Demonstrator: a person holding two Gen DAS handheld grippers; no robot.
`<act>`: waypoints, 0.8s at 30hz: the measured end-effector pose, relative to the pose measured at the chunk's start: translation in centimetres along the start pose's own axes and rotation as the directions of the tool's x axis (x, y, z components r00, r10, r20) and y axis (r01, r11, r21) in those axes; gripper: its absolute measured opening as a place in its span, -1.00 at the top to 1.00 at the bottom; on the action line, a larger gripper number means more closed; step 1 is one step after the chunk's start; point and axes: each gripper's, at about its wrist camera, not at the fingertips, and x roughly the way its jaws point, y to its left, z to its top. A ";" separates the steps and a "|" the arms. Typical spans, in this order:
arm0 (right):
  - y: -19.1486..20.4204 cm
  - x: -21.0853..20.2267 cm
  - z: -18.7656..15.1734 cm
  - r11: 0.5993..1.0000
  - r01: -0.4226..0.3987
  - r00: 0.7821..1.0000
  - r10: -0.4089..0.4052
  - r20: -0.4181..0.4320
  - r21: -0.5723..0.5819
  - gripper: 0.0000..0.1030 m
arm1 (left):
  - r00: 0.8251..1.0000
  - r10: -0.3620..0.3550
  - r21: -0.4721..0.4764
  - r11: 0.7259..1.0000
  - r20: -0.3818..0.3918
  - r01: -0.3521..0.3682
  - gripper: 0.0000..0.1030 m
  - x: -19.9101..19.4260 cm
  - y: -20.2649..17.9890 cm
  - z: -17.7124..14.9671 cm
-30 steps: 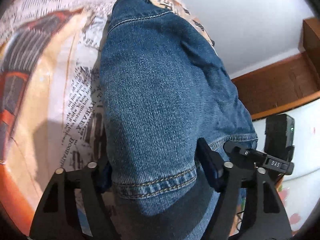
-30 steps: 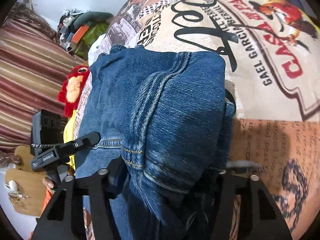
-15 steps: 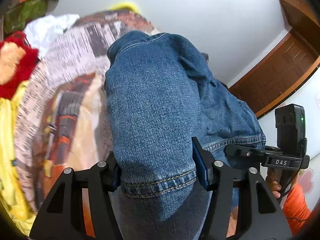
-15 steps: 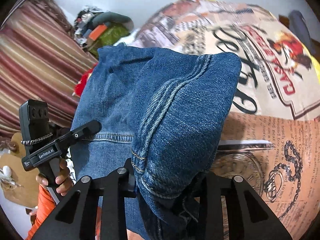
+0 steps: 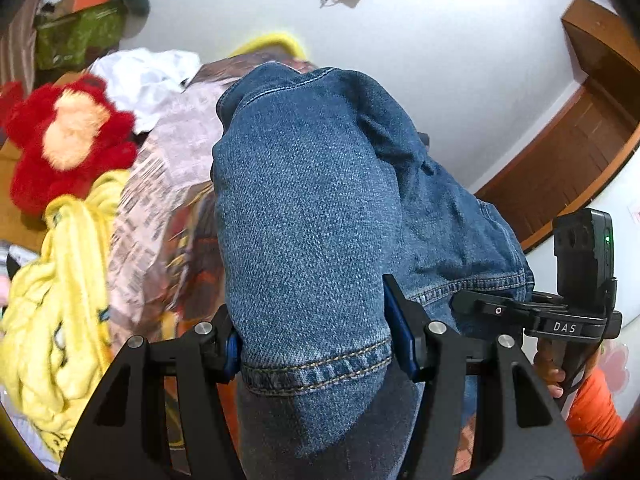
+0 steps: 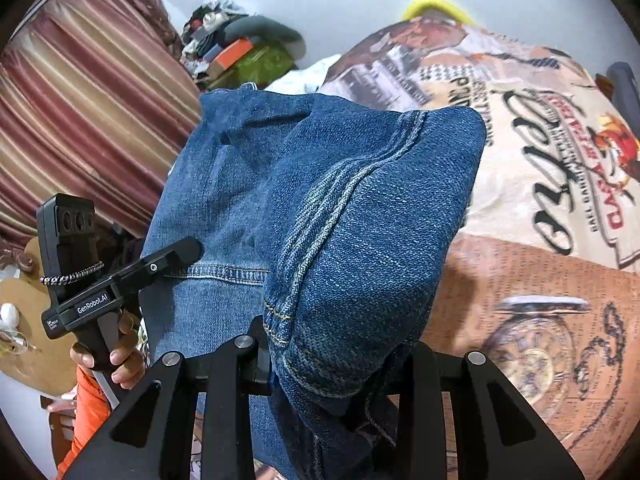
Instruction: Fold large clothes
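A white-walled bedroom, the bed (image 6: 540, 208) spread with a newspaper-print cover, a red plush toy (image 5: 64, 140) and yellow blanket (image 5: 60, 312) heaped at its left. The jeans (image 5: 312, 208) hang doubled above the cover, held up at the near edge. The left hand-held gripper (image 5: 316, 344) clamps a hemmed leg end; the right hand-held gripper (image 6: 340, 356) is closed on the bunched seam beside it. I'd judge the folding part done: one lengthwise fold is made, but laying flat and folding again remain.
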 end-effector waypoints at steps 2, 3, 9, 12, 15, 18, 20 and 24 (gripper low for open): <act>0.4 1.5 -0.1 1.000 -0.006 1.000 0.006 -0.026 0.003 0.44 | 1.000 0.009 -0.019 1.000 -0.012 -0.010 -0.14 0.3 1.4 -0.4; 0.5 2.3 -0.2 1.000 -0.008 0.999 0.008 -0.038 0.007 0.44 | 1.000 0.016 -0.031 0.999 -0.021 -0.016 -0.14 0.6 2.2 -0.6; 0.0 8.7 -0.8 1.000 0.004 0.989 0.000 -0.147 0.026 0.44 | 0.994 0.049 -0.119 0.991 -0.100 -0.061 -0.14 3.9 7.0 -2.6; -1.1 11.5 -1.1 0.998 0.007 0.982 0.005 -0.191 0.058 0.44 | 0.989 0.057 -0.156 0.985 -0.140 -0.079 -0.14 5.7 8.8 -3.7; -1.9 13.4 -1.1 0.999 0.014 0.977 -0.003 -0.215 0.051 0.43 | 0.984 0.060 -0.179 0.980 -0.170 -0.091 -0.14 7.5 10.5 -4.8; -2.6 14.9 -1.1 0.999 0.019 0.972 -0.012 -0.233 0.030 0.41 | 0.982 0.045 -0.245 0.965 -0.185 -0.090 -0.23 9.3 12.6 -5.7; -3.0 15.8 -1.0 0.999 0.037 0.973 -0.038 -0.230 -0.009 0.25 | 0.982 0.051 -0.246 0.965 -0.180 -0.095 -0.32 9.7 13.0 -6.2; -3.4 15.7 -1.5 0.998 0.049 0.974 -0.057 -0.218 -0.039 0.09 | 0.981 0.128 -0.152 0.977 -0.149 -0.150 -0.38 8.9 11.5 -6.9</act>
